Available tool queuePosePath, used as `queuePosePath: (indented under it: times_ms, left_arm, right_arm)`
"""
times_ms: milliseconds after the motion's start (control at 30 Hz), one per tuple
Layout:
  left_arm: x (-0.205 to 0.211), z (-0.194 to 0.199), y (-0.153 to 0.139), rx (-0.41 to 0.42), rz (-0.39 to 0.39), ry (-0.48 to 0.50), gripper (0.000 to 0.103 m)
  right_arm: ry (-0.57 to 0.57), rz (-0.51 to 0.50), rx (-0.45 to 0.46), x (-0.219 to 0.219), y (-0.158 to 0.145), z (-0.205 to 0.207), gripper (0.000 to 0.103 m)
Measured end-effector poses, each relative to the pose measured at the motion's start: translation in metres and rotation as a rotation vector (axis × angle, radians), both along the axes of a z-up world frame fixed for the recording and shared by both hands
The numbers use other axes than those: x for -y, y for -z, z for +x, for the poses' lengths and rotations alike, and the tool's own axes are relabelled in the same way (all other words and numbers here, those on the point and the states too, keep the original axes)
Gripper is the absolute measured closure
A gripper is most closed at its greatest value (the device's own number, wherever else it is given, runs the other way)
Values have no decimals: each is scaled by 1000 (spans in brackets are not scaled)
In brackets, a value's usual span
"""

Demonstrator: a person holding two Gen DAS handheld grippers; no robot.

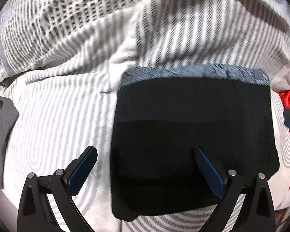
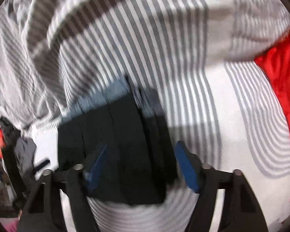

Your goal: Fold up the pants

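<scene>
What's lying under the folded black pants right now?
A blue-grey folded garment pokes out past the far edge of the folded black pants, all on the grey-and-white striped bedding. How far it extends underneath is covered.

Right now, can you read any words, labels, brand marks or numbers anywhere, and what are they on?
None readable.
Black folded pants: no label or print shows.
Red cloth: a curved gold mark at the picture's edge, cut off and blurred, unreadable.
Grey garment: a faint dark mark, too small to read.
</scene>
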State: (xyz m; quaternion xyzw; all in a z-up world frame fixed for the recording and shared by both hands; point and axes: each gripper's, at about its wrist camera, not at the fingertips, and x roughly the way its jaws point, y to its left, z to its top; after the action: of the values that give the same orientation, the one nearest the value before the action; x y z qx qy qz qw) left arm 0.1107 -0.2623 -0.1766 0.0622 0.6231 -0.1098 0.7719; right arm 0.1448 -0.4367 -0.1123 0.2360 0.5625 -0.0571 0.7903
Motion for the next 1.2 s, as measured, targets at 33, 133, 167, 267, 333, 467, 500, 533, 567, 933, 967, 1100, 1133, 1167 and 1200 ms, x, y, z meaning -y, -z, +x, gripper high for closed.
queuePosePath:
  times_ms: [33,133,167,267,333,467,500,533,567,933,967,1100,1133,1167,1200]
  left_arm:
    - [-1,2,0,0,1,-5,1]
    - [-6,6,-1,4,0,-13,1]
    - [-6,8,-2,7,2,-12,1]
    - [-9,12,-3,9,3,-8,1]
    - [-11,16,-3,11,0,-15,1]
    - [-26,37,-6,24,1,-47,1]
    - [-30,38,-7,25,1,-65,1]
    - [-34,44,-7,24,0,-78,1]
    - [-38,52,-7,25,-5,-98,2]
    - [-51,102,5,41,31,-197,2]
    - [-47,99,10,32,35,-189,2]
    - [-33,90,25,31,72,-148,1]
    - [-31,88,27,31,75,-146,1]
    - [-31,87,30,27,75,-144,1]
    - [-29,86,34,22,75,-140,1]
  right_arm:
    - [-1,6,6,0,1,9,36]
    - [-9,14,9,-2,9,38,37]
    - [-12,11,5,-2,13,49,37]
    - [-6,40,-21,-1,27,61,67]
    - [6,32,-33,3,32,61,83]
    - [0,44,-51,11,36,46,92]
    - [-9,37,-57,11,37,43,93]
    - [-18,36,-65,10,39,40,93]
    - [-29,33,-72,8,41,36,93]
    - [-88,-18,-14,-9,6,18,92]
    - [-106,-15,6,-12,-2,17,92]
    - [-157,-14,15,-25,-5,23,87]
    - [-164,-17,1,-28,0,24,79]
    - [-175,-15,-44,-31,12,24,65]
    - [-179,-19,-84,-33,23,22,60]
